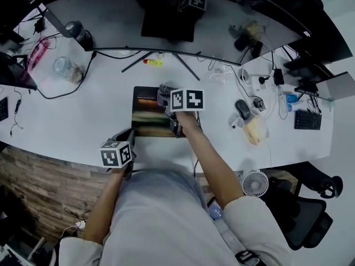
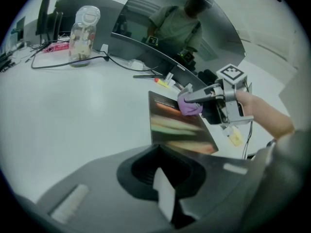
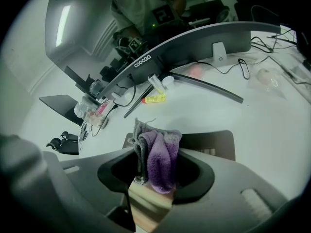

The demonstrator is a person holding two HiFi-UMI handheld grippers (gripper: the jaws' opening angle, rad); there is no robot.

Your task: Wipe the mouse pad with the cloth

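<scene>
Fingers of the right gripper (image 3: pixel 154 177) are clamped on the cloth (image 3: pixel 160 152), a purple and grey bunched wad that sticks up out of the gap between them. Fingers of the left gripper (image 2: pixel 165 198) are together, with nothing visible between them.

- The mouse pad (image 1: pixel 148 121) is dark with blurred coloured bands. It lies flat on the white tabletop (image 1: pixel 83 121), in front of the curved monitor (image 3: pixel 194 40).
- In the left gripper view the cloth sits at the far right part of the pad and is touching its surface.
- In the head view the right gripper is over the pad's right side, with its marker cube on top and the forearm reaching in from the near edge.
- The left gripper is low at the pad's near-left corner, close to the tabletop's near edge. I can't tell whether it touches the pad.

Other things on the tabletop:
- A yellow tube (image 1: pixel 153 63) lies between the monitor's stand legs, beyond the pad's far edge.
- A glass jar (image 2: pixel 83 35) stands upright well to the left, with a black cable (image 1: pixel 66 96) looping past it.
- A computer mouse (image 1: pixel 242 108) is right of the pad and apart from it.
- A black keyboard (image 1: pixel 307 119) is far right.

A small white fan (image 1: pixel 255 183) and an office chair (image 1: pixel 310 215) sit below the tabletop's edge on the right.
</scene>
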